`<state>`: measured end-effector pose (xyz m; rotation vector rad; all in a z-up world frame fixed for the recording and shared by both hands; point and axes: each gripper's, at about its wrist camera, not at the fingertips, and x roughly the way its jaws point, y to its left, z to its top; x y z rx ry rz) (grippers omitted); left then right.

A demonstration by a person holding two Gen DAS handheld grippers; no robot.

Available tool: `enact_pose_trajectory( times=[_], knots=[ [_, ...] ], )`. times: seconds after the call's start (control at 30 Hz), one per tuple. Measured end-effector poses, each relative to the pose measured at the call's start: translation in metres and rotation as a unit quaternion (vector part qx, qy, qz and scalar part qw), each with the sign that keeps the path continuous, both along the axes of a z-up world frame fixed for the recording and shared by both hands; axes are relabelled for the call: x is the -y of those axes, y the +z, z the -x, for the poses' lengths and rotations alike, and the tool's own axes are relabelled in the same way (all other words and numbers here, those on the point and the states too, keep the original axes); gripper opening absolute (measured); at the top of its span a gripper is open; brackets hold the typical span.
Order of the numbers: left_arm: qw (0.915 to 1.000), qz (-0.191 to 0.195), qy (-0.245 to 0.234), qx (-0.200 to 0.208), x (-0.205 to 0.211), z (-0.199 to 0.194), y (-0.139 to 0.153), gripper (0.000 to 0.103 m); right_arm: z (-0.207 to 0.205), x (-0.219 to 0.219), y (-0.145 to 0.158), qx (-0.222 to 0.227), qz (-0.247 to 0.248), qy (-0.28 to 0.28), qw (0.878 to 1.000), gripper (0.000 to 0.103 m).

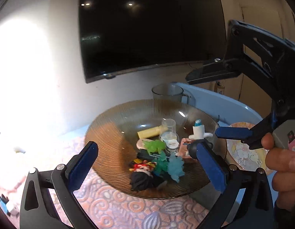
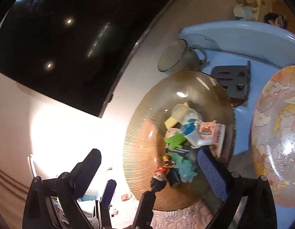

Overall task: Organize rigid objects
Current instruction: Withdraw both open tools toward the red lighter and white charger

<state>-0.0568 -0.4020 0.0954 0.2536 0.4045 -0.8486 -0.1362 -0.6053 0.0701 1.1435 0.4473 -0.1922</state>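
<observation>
Left wrist view, items listed left to right.

1. Your left hand-held gripper (image 1: 145, 160): fingers spread wide, holding nothing, framing the near rim of the amber glass plate (image 1: 105, 133). Likely held so to keep the whole pile in sight while you choose a piece.

2. Amber glass plate: ribbed, translucent, resting on a patterned pink cloth (image 1: 117, 210) over the bench. It serves as the collecting dish; the task's rigid objects all lie heaped at its centre.

3. Contents, left to right: yellow tube (image 1: 150, 132) lying flat; green translucent figure (image 1: 154, 146); black-haired doll (image 1: 142, 175) on its side at the near edge; clear small jar (image 1: 169, 135); pale blue translucent figure (image 1: 175, 167); white-and-blue toy (image 1: 198, 131), upright; pink card (image 1: 183, 148) beneath. Pieces overlap and touch; all small, hard, brightly coloured.

4. Your right hand-held gripper (image 1: 212, 105): fingers parted, empty, above the plate's right rim, probably poised for a pick.

5. Floral plate (image 2: 277, 133): just right of the amber one, apparently the sorting destination.
</observation>
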Motion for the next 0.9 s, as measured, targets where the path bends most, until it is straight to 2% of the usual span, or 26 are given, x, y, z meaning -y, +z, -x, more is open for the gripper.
enact_pose_trajectory(
  times=[0.07, 0.1, 0.17, 0.23, 0.27, 0.3, 0.33, 0.37, 0.4, 0.47, 0.5, 0.53, 0.6, 0.63, 0.7, 0.77, 0.83, 0.9],
  knots=[
    [0.9987, 0.032, 0.038, 0.007, -0.037, -0.007, 0.015, 0.103, -0.003, -0.020, 0.023, 0.040, 0.055, 0.013, 0.998, 0.103],
    [0.9968, 0.046, 0.064, 0.015, -0.060, -0.011, 0.021, 0.103, -0.007, -0.033, 0.037, 0.061, 0.098, 0.028, 0.993, 0.103],
    [0.9897, 0.053, 0.126, 0.042, -0.107, -0.022, 0.030, 0.103, -0.019, -0.071, 0.069, 0.087, 0.197, 0.065, 0.974, 0.103],
    [0.9785, 0.021, 0.191, 0.074, -0.147, -0.039, 0.030, 0.103, -0.040, -0.121, 0.092, 0.081, 0.292, 0.113, 0.946, 0.103],
    [0.9687, -0.012, 0.232, 0.086, -0.165, -0.053, 0.026, 0.103, -0.054, -0.147, 0.097, 0.063, 0.332, 0.142, 0.930, 0.103],
    [0.9548, -0.049, 0.280, 0.086, -0.182, -0.071, 0.019, 0.103, -0.072, -0.173, 0.097, 0.038, 0.363, 0.169, 0.915, 0.103],
    [0.9404, -0.082, 0.323, 0.068, -0.197, -0.091, 0.010, 0.103, -0.090, -0.198, 0.092, 0.012, 0.387, 0.196, 0.901, 0.103],
    [0.9320, -0.100, 0.347, 0.032, -0.212, -0.109, 0.000, 0.103, -0.108, -0.220, 0.083, -0.007, 0.399, 0.224, 0.889, 0.103],
    [0.9319, -0.101, 0.348, -0.011, -0.225, -0.123, -0.012, 0.103, -0.124, -0.240, 0.071, -0.019, 0.402, 0.251, 0.880, 0.103],
    [0.9400, -0.097, 0.314, -0.090, -0.243, -0.139, -0.037, 0.103, -0.154, -0.267, 0.043, -0.044, 0.389, 0.289, 0.873, 0.103],
    [0.9413, -0.108, 0.299, -0.113, -0.242, -0.143, -0.051, 0.103, -0.167, -0.276, 0.027, -0.063, 0.384, 0.301, 0.871, 0.103],
    [0.9403, -0.125, 0.292, -0.122, -0.237, -0.143, -0.070, 0.103, -0.178, -0.282, 0.012, -0.082, 0.383, 0.309, 0.867, 0.103],
    [0.9328, -0.151, 0.303, -0.125, -0.231, -0.144, -0.088, 0.102, -0.197, -0.283, -0.015, -0.107, 0.388, 0.322, 0.857, 0.103],
    [0.9314, -0.147, 0.304, -0.135, -0.231, -0.146, -0.094, 0.102, -0.207, -0.281, -0.025, -0.119, 0.381, 0.336, 0.853, 0.103],
    [0.9353, -0.126, 0.293, -0.153, -0.229, -0.148, -0.095, 0.102, -0.223, -0.271, -0.045, -0.145, 0.348, 0.366, 0.850, 0.103],
    [0.9335, -0.134, 0.295, -0.153, -0.224, -0.149, -0.095, 0.102, -0.235, -0.270, -0.059, -0.162, 0.334, 0.383, 0.846, 0.103],
    [0.9305, -0.140, 0.306, -0.145, -0.221, -0.148, -0.097, 0.095, -0.240, -0.277, -0.071, -0.177, 0.366, 0.386, 0.828, 0.103],
    [0.9310, -0.125, 0.311, -0.145, -0.224, -0.151, -0.095, 0.083, -0.239, -0.284, -0.075, -0.168, 0.406, 0.380, 0.814, 0.103]
  ],
)
